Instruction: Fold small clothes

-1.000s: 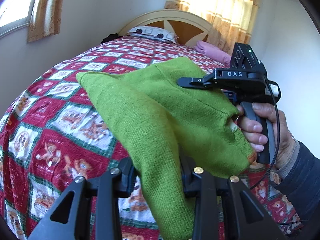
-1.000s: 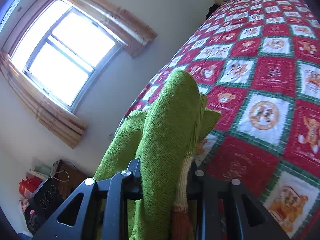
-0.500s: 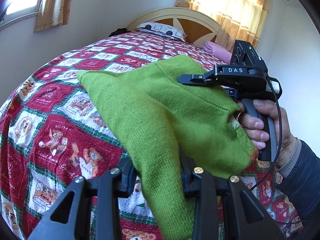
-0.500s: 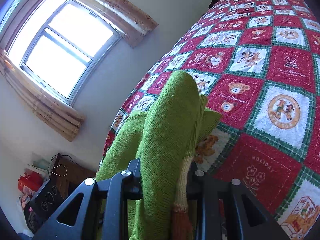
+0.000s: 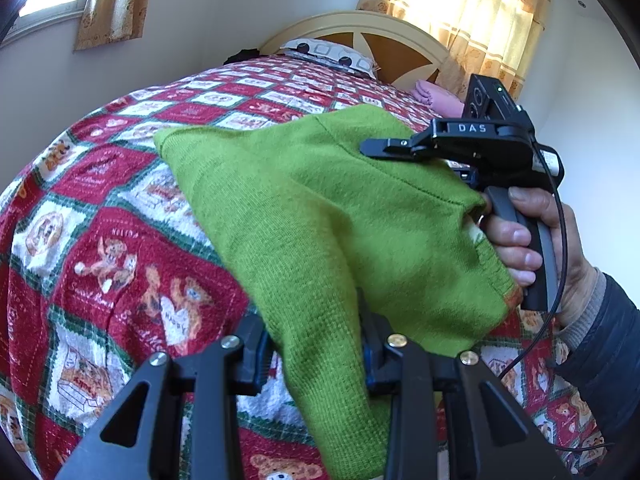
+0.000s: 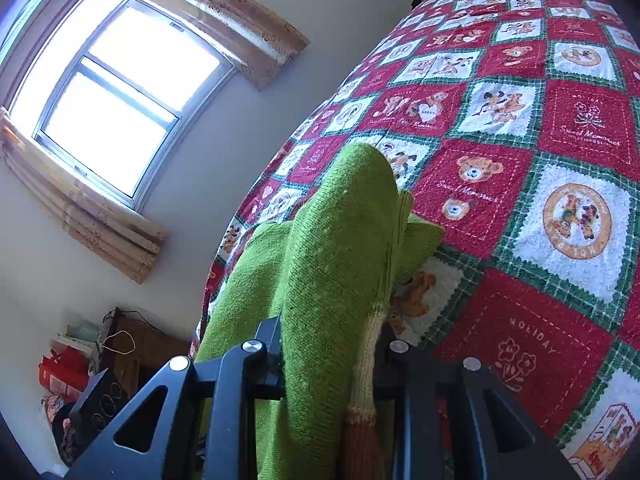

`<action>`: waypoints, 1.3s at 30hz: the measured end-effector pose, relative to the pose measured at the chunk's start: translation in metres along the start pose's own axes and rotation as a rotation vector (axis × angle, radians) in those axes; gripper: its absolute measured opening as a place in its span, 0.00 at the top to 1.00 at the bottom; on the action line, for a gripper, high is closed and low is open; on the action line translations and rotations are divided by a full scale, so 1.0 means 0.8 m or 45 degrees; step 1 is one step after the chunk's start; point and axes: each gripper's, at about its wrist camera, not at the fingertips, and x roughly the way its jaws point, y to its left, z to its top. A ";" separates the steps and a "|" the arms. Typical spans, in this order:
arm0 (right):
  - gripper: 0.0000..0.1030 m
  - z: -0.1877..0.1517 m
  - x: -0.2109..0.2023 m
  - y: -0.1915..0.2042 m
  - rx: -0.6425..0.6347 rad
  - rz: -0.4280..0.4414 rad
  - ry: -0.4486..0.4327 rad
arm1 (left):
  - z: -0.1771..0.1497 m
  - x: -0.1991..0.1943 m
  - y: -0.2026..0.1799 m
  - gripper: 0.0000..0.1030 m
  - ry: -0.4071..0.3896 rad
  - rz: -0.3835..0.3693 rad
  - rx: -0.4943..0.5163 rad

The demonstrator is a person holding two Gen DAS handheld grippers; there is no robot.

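A small green knit garment (image 5: 320,216) with a cream and brown striped hem hangs stretched between my two grippers above the bed. My left gripper (image 5: 316,344) is shut on one edge of it at the bottom of the left wrist view; the knit hides the fingertips. My right gripper (image 6: 332,356) is shut on the other edge, and the garment (image 6: 340,248) drapes over its jaws. The right gripper's body also shows in the left wrist view (image 5: 472,148), held by a hand at the garment's right side.
The bed carries a red, white and green patchwork quilt (image 5: 100,220) with bear pictures. A headboard (image 5: 384,36) and pillows (image 5: 332,52) are at the far end. A window (image 6: 108,92) and a wooden cabinet with clutter (image 6: 120,344) stand beside the bed.
Both grippers have carried the garment lower and closer to the quilt. The grip on the garment is unchanged.
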 end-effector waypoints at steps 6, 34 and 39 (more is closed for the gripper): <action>0.74 -0.005 0.013 -0.012 0.037 -0.017 0.022 | -0.009 0.003 0.008 0.64 0.010 -0.016 -0.020; 0.56 -0.038 -0.087 0.010 -0.083 -0.203 -0.302 | 0.028 -0.018 0.028 0.22 -0.210 0.276 -0.017; 0.53 -0.075 -0.075 0.059 -0.266 -0.072 -0.159 | 0.031 0.012 0.046 0.18 -0.164 0.298 -0.060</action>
